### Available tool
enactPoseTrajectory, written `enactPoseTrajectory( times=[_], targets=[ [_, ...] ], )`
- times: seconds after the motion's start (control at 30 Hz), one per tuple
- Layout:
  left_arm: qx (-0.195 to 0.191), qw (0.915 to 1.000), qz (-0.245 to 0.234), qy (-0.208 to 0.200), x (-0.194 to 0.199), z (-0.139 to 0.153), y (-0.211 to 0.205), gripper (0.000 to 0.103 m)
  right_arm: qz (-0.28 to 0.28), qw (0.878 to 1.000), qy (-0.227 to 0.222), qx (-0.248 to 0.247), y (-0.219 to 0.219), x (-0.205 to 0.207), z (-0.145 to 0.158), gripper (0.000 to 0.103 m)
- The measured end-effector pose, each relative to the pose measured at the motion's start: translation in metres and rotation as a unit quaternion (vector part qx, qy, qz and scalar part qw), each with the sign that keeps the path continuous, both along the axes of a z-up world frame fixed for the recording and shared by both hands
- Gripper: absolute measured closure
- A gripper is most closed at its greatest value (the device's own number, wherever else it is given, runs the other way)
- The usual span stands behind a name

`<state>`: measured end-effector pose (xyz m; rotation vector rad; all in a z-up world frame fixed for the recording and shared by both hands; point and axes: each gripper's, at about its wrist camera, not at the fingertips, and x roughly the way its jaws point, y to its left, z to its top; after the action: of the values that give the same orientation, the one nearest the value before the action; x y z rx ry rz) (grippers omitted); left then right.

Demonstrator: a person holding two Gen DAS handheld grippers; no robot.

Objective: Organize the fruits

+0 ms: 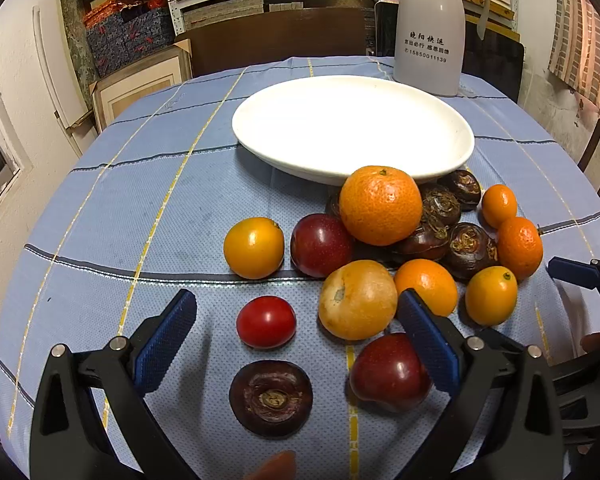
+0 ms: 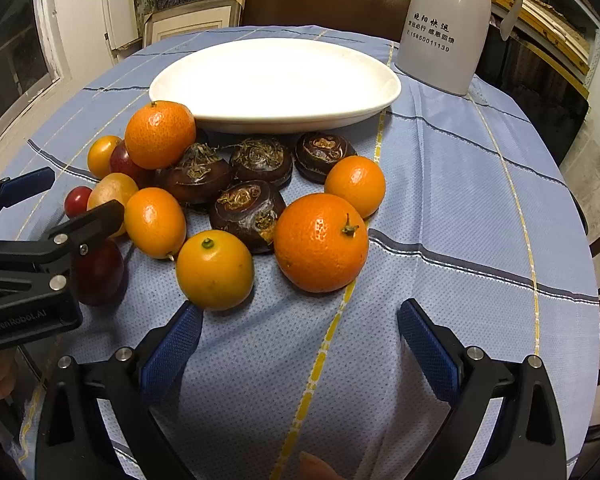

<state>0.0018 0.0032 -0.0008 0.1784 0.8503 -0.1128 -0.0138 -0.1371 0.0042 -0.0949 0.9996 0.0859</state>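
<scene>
Blue checked cloth (image 1: 140, 208), both tongs (image 1: 296, 320) (image 2: 300, 328) spread, oval plate (image 1: 352, 128) lengthwise left-right (fruits (image 1: 380, 204) beside).

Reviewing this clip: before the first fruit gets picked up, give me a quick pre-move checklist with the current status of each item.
1. Left gripper open: ok, jaws wide apart, nothing held.
2. Right gripper open: ok, nothing held.
3. White plate free to receive fruit: ok, nothing lies in it.
4. Fruit ahead of the left jaws: ok, the cherry tomato lies apart from its neighbours.
5. Fruit near the right gripper: ok, the yellow-orange citrus lies just ahead of its left pad.
6. Grippers clear of each other: cannot tell, they are close together.
</scene>
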Motion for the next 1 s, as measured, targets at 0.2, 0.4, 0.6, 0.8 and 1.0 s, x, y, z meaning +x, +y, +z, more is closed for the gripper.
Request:
enactPoseTrajectory(
  times=[0.2,0.4,0.6,0.8,1.0],
  targets=[
    [-0.001,1.0,0.0,0.001,0.0004,0.0002,-0.0002,0.004,-0.001,1.0,0.002,0.003,-0.0001,-0.0018,-0.0002,0.003],
    [-0.002,1.0,0.0,0.001,0.0004,0.0002,0.0004,0.004,-0.002,1.0,0.009,0.012,-0.0024,0.0026,0.0,0.003],
    [-0.003,1.0,0.0,0.001,0.0002,0.0014,0.001,0.004,-0.002,1.0,0.004,0.017,-0.0029,0.0006,-0.0012,0.003],
    [-0.004,1.0,0.0,0.001,0.0002,0.0014,0.0017,0.004,0.0,1.0,0.001,0.019,-0.0047,0.0017,-0.0018,0.003],
    [-0.005,1.0,0.0,0.001,0.0006,0.0017,0.002,0.004,0.0,1.0,0.0,0.02,-0.0049,0.0008,-0.0015,0.003]
  ],
)
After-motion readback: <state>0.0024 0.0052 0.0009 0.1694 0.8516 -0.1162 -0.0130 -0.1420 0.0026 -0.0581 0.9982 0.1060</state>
